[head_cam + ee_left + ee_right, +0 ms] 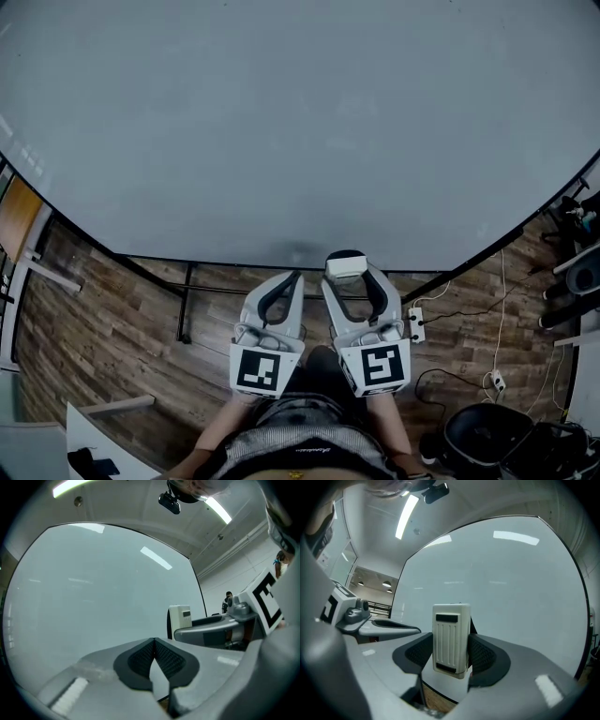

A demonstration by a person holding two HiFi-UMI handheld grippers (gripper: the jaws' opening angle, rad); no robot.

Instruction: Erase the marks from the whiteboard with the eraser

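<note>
We see bright, even indoor light. Ceiling strip lamps (407, 515) overhead, mirrored as pale bars on whiteboard (511, 588). We note faint soft shadow at board's lower edge in head view. Both gripper views heavily fisheye, with black vignette corners and blurred near foreground. Head view sharper, edges bowed.

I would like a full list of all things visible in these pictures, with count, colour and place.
whiteboard: one, pale grey-white, fills the upper head view
eraser: one, white, between the right tool's jaws
floor: one, brown wood planks, below the whiteboard
cables: several, black and white, on the floor at right
left tool: one, grey-white, jaws together, empty, facing the whiteboard
right tool: one, grey-white, closed on the eraser
</note>
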